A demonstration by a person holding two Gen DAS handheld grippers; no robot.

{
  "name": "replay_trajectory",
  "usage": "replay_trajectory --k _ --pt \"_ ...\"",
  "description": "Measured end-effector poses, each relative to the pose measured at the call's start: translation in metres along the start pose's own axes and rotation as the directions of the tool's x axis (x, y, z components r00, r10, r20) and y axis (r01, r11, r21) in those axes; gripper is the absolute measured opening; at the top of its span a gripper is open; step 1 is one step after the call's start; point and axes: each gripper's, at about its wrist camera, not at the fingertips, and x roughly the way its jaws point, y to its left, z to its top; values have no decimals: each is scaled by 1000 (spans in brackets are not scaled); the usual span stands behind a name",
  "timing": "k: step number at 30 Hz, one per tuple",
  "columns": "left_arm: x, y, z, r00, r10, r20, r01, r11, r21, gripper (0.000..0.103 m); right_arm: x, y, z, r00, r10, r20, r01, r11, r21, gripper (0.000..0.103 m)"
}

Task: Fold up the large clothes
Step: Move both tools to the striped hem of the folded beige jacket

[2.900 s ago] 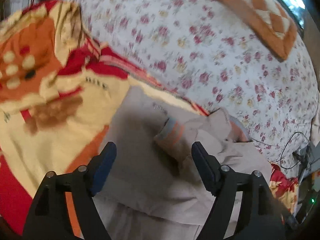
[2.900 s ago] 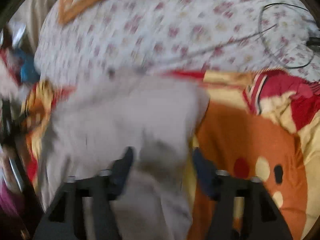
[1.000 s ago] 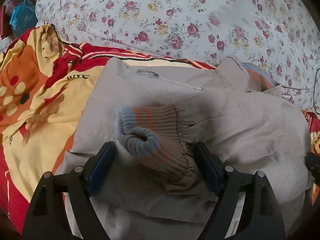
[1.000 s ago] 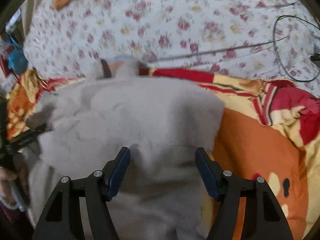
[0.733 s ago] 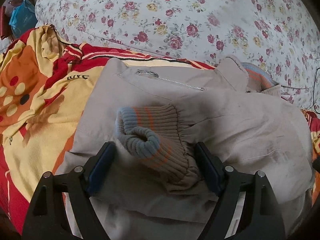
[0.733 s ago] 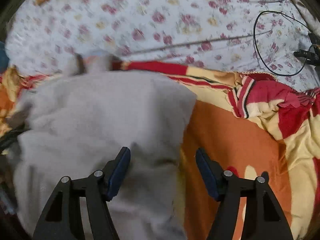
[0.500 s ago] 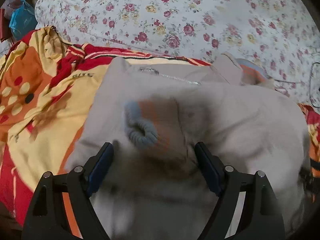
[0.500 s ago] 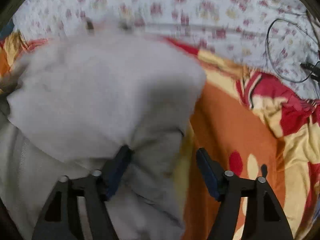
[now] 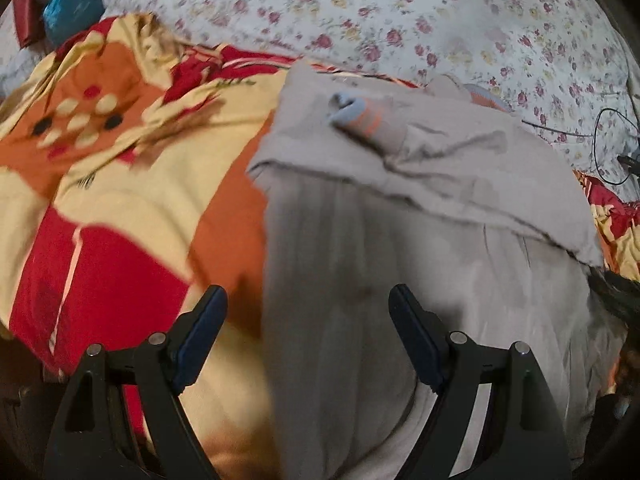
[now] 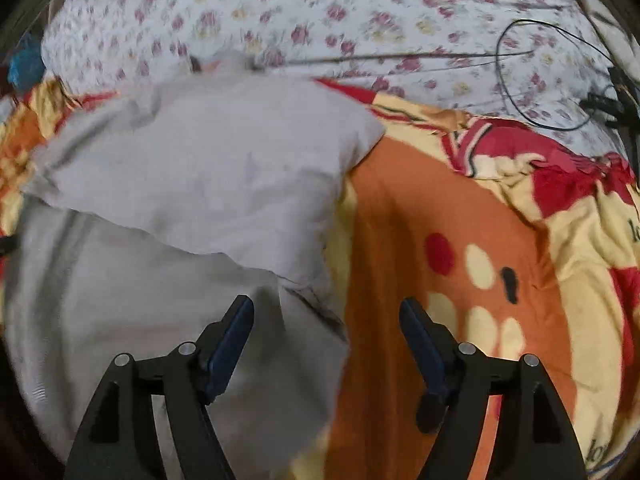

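A grey-beige jacket (image 9: 400, 216) lies on an orange, red and cream patterned blanket (image 9: 120, 184), with a flowered bedspread (image 9: 400, 20) on the far side. Its upper part is folded toward the near side over the body, and a ribbed cuff (image 9: 356, 116) with blue and orange stripes rests on top of that fold, near the far left corner. The long axis of the unfolded part runs from the fold toward the cameras.

The left gripper (image 9: 308, 332) hovers above the jacket's left edge: that edge passes between its fingers, with blanket under the left finger and cloth under the right. Its jaws stand wide and hold nothing. The right gripper (image 10: 326, 340) hovers in the mirror position over the right edge of the jacket (image 10: 200, 184), cloth under its left finger and blanket (image 10: 460, 240) under its right. Its jaws, which have just been opening, also stand wide and empty.

Both grippers tilt steeply downward, each nearest its own side edge, below the folded flap. Judged from this layout, the next move is a grasp on the two side edges or the near hem, to bring the lower part up toward the far fold. A black cable (image 10: 540, 80) lies on the bedspread, well apart from the jacket.
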Motion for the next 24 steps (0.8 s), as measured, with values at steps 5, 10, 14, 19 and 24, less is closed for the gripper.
replay_trajectory --k 5,10,14,19,24 --pt "-17 23 -10 1000 16 13 -16 999 -52 83 8 -51 -1 981 146 125 -182 917 355 39" --pt "-21 35 -18 1000 16 21 -14 996 -90 83 18 -75 -14 978 165 125 -205 866 457 37" --pt "-18 30 -24 1000 -13 -7 13 997 -71 83 -12 -69 -12 981 164 106 -193 896 400 42" --pt "-17 21 -26 1000 -18 -12 18 999 -51 83 -60 -54 -1 975 99 200 -156 943 294 44" --pt "-24 14 -26 999 -37 2 37 998 -52 83 -31 -33 29 973 138 184 -179 956 234 40"
